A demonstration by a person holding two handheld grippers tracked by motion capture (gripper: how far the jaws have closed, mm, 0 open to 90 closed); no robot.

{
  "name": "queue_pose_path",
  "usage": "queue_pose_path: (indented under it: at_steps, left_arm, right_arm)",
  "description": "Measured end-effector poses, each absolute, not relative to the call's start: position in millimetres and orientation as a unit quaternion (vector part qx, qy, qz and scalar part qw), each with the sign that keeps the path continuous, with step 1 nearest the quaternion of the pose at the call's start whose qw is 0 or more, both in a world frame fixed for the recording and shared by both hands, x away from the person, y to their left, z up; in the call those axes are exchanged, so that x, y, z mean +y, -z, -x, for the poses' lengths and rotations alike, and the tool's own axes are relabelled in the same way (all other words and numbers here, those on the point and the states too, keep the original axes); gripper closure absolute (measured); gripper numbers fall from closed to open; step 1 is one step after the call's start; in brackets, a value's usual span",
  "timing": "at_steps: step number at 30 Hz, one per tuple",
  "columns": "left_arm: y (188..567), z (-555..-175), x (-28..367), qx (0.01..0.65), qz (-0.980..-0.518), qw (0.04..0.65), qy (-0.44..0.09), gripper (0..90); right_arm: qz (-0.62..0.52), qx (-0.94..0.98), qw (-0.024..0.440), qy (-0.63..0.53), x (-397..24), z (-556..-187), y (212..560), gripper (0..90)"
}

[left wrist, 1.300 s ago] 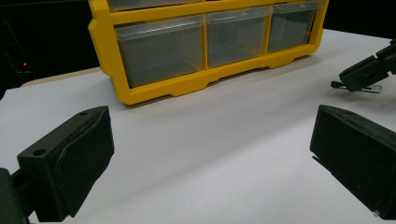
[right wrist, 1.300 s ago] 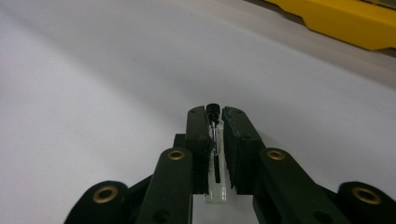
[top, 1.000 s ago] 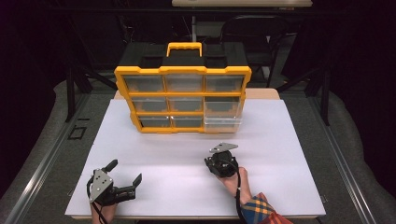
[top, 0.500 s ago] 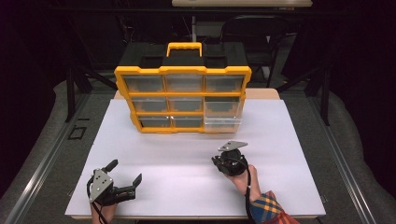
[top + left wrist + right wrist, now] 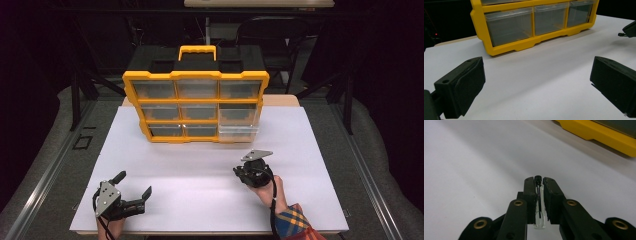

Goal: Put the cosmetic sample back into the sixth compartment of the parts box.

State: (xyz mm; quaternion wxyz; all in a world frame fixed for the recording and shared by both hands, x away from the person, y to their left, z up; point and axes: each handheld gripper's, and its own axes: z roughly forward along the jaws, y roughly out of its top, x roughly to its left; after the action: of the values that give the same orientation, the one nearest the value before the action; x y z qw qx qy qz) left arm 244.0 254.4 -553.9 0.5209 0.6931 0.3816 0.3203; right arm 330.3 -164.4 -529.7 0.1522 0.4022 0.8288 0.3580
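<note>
My right gripper (image 5: 539, 182) is shut on a small clear glass vial (image 5: 539, 216) with a black cap, held lengthwise between the pads. In the high view the right gripper (image 5: 241, 173) hovers over the white table at the near right, a short way in front of the yellow drawer organizer (image 5: 196, 75). My left gripper (image 5: 134, 184) rests at the near left with its jaws wide apart and nothing between them. Its two black pads (image 5: 461, 85) frame bare tabletop, and the organizer (image 5: 506, 47) stands beyond them.
The organizer has a black top, a yellow handle and several clear drawers; its lower right drawer (image 5: 239, 132) sticks out a little. The white board (image 5: 200, 205) covers the table. A chair (image 5: 265, 30) stands behind in the dark. The right gripper's edge (image 5: 630, 28) shows in the left gripper view.
The right gripper has moved to the right and slightly toward the organizer, still gripping the vial. The left gripper has stayed put.
</note>
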Motion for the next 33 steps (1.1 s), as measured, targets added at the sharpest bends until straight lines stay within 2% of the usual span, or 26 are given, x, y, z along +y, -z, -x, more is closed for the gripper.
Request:
queue_pose_path:
  at_steps: [33]
  left_arm:
    - [554, -245, 253, 0.376, -0.698, 0.520, -0.319, 0.0]
  right_arm:
    - [-0.425, 0.821, 0.161, -0.345, -202, -342, 520, 80.7]
